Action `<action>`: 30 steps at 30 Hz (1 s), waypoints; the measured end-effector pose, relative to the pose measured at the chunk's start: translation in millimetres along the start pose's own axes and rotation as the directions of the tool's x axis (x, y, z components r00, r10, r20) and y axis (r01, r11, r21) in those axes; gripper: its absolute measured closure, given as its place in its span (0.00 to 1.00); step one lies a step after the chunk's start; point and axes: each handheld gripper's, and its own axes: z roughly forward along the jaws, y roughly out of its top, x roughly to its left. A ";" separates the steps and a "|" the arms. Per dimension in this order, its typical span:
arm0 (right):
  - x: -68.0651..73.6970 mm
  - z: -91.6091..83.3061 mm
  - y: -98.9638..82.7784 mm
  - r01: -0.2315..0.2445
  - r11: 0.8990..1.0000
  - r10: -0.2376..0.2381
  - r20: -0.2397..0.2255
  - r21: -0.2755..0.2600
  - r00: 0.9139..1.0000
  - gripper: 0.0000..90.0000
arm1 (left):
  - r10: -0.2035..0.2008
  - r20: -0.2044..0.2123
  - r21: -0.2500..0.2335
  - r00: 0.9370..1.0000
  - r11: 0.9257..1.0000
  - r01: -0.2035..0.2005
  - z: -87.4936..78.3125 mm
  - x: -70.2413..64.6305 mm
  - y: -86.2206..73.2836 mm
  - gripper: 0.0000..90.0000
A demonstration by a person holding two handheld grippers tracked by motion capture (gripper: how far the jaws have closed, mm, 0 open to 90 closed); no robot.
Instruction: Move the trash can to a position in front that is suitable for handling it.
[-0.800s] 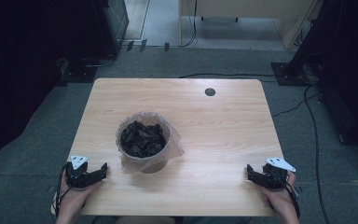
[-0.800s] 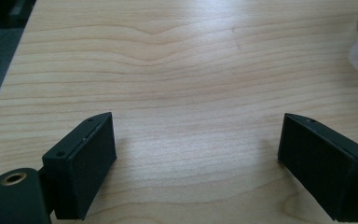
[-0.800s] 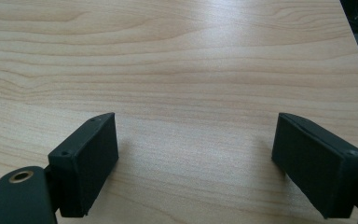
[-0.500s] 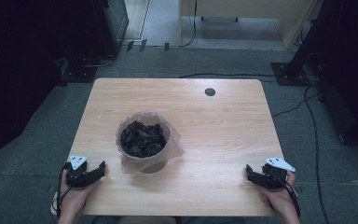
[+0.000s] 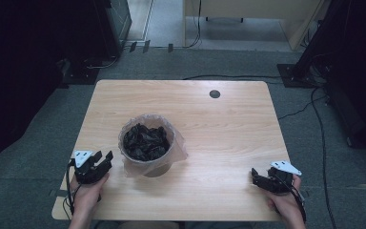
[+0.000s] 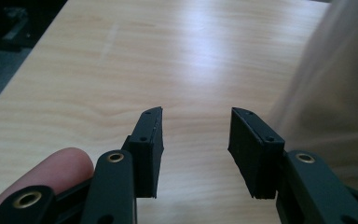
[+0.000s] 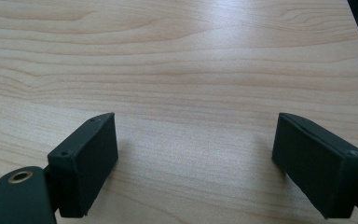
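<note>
A round bin (image 5: 148, 143) lined with a translucent plastic bag stands left of the table's middle, with dark crumpled material inside. My left gripper (image 5: 104, 156) lies on the table just left of the bin, held by a hand, pointing toward it. Its jaws stand apart with nothing between them (image 6: 196, 126), and the blurred bag (image 6: 335, 93) fills the right side of the left gripper view. My right gripper (image 5: 255, 172) rests near the table's front right corner, far from the bin. It is wide open over bare wood (image 7: 196, 135).
The wooden table (image 5: 228, 129) has a small dark round hole (image 5: 214, 94) near its far edge. Cables and dark equipment stand on the grey floor around the table. The bag's loose edge hangs over the bin's right side.
My left gripper has moved a little forward along the table, closer to the bin's side. The right gripper has stayed in place.
</note>
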 end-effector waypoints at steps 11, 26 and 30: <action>0.3 0.0 0.0 -0.003 1.000 0.003 0.005 -0.002 1.000 0.16 | -0.003 0.062 -0.054 0.998 0.999 0.006 13.0 -42.6 23.1 0.74; 6.4 -1.3 1.0 0.042 0.999 -0.042 0.010 -0.030 0.999 0.36 | 0.048 0.121 -0.053 0.991 0.998 -0.042 20.7 -74.5 17.2 0.79; 18.0 -6.3 5.6 0.044 0.995 -0.043 0.008 -0.094 0.999 0.43 | 0.059 0.140 -0.051 0.988 0.997 -0.053 22.9 -81.4 15.9 0.79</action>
